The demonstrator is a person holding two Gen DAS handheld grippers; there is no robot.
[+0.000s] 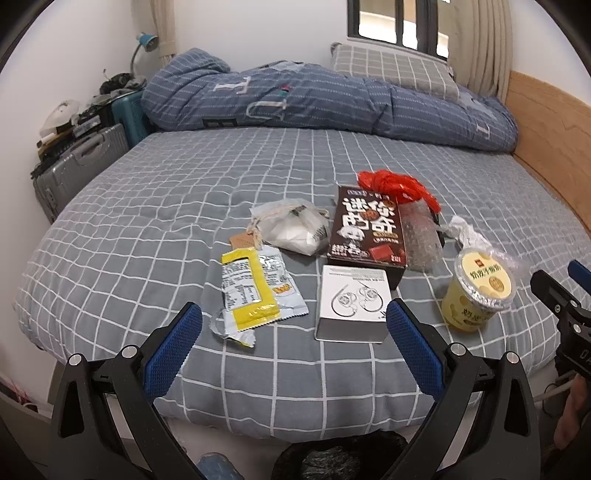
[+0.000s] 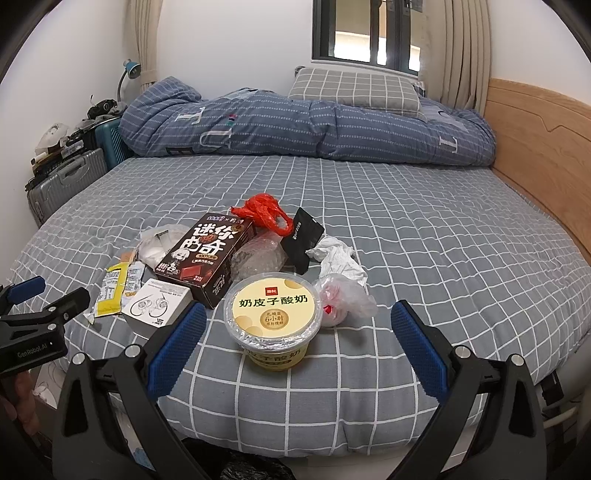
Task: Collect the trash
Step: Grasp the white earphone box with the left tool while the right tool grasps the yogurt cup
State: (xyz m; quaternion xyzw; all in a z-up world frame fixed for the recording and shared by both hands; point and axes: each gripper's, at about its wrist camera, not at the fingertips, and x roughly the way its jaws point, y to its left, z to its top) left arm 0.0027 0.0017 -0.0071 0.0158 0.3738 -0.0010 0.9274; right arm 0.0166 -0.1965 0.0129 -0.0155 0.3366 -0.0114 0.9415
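trash cluster (image 2: 236,266) mid-bed, right side (image 2: 443,240) free

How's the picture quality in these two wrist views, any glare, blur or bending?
Left wrist view: strong fisheye bending curves the bed edge and darkens the corners; the window is blown out white; the yellow snack wrapper stays sharp. Right wrist view: same curvature; soft, even daylight with faint shadows; the yogurt cup label is crisp; the window is bright but less washed out.

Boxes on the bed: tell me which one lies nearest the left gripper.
The white earphone box, printed with an earphone drawing. It lies just ahead of the open left gripper; the dark chocolate box sits farther back.
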